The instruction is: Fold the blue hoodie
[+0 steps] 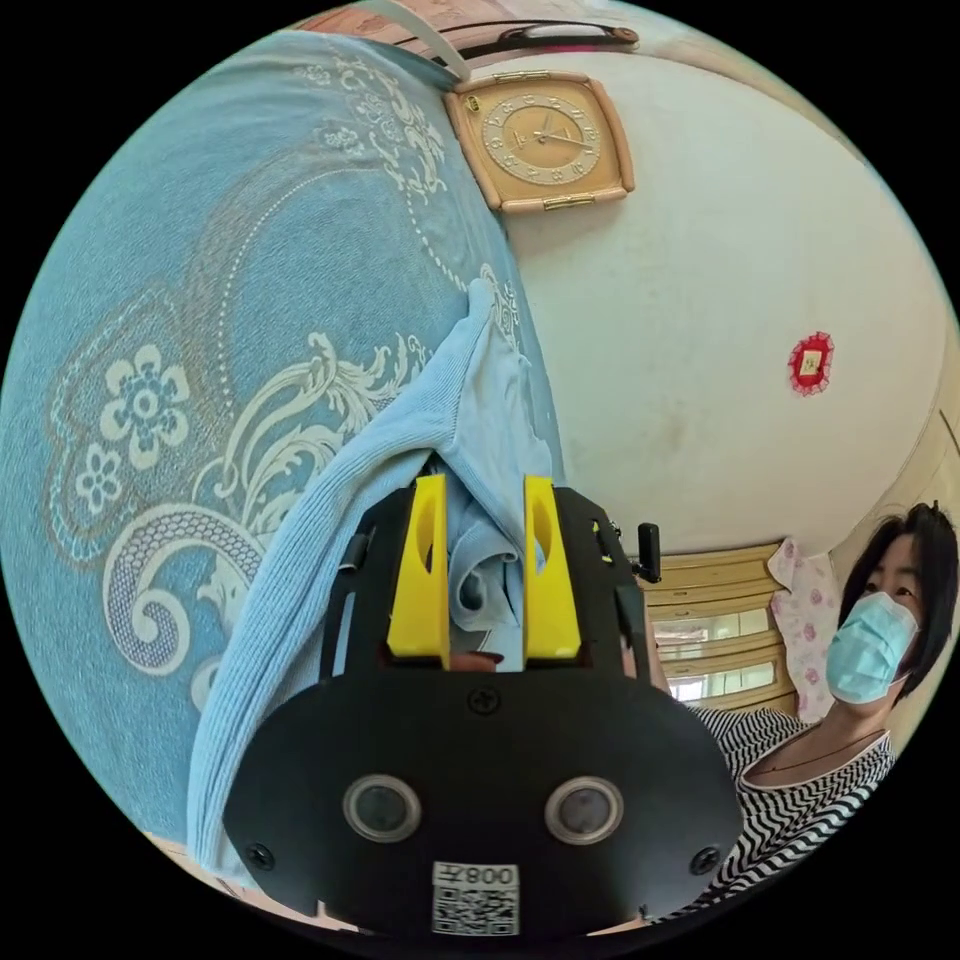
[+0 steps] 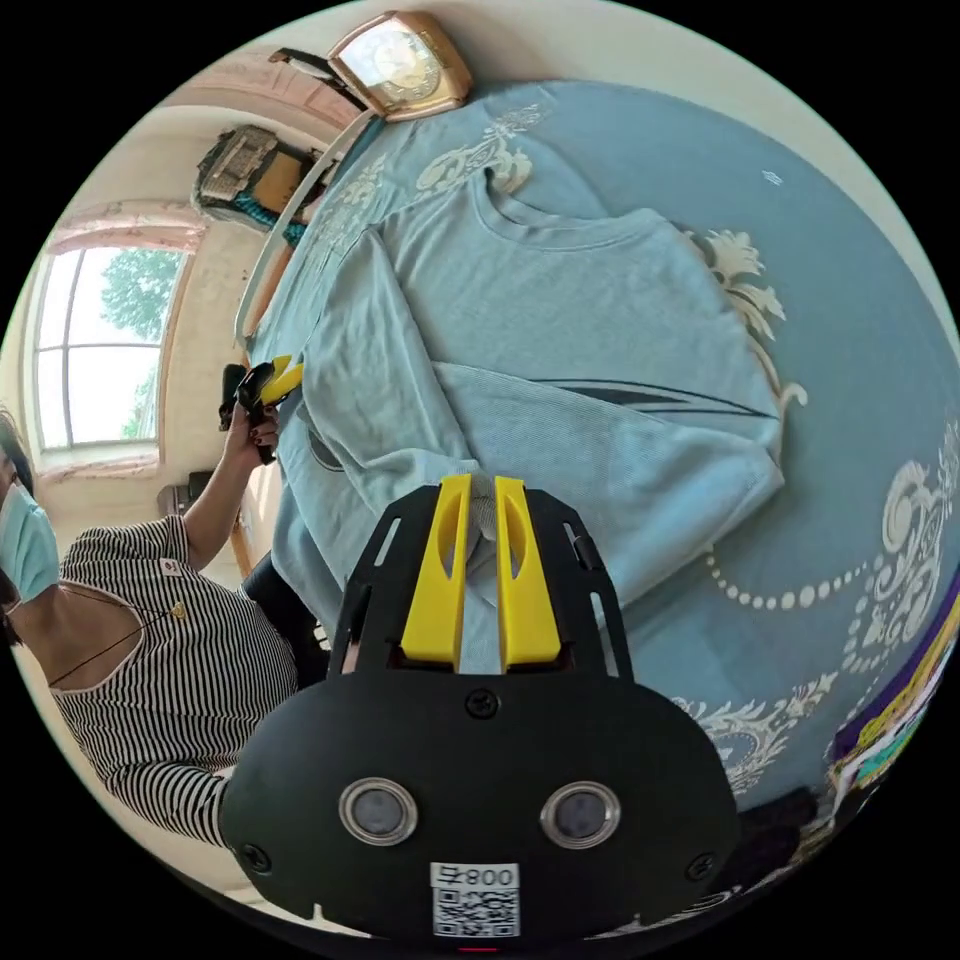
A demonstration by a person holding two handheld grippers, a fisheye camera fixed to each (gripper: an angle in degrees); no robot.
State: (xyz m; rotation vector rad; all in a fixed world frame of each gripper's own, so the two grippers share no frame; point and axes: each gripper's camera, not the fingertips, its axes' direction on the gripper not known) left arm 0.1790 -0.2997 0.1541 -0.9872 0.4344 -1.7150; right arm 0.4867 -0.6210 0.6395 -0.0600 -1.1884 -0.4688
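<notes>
The light blue hoodie lies flat on a blue bedspread with white flower patterns. One sleeve is folded across the body. My right gripper is shut on that sleeve's cuff, near the hoodie's lower edge. My left gripper is shut on a bunch of hoodie fabric, which hangs lifted off the bedspread. In the right gripper view, a hand holds the left gripper at the hoodie's far side edge.
A person in a striped top stands at the bed's side. A square clock and a red ornament are on the white wall. A window is behind the person. Colourful items lie at the bed's edge.
</notes>
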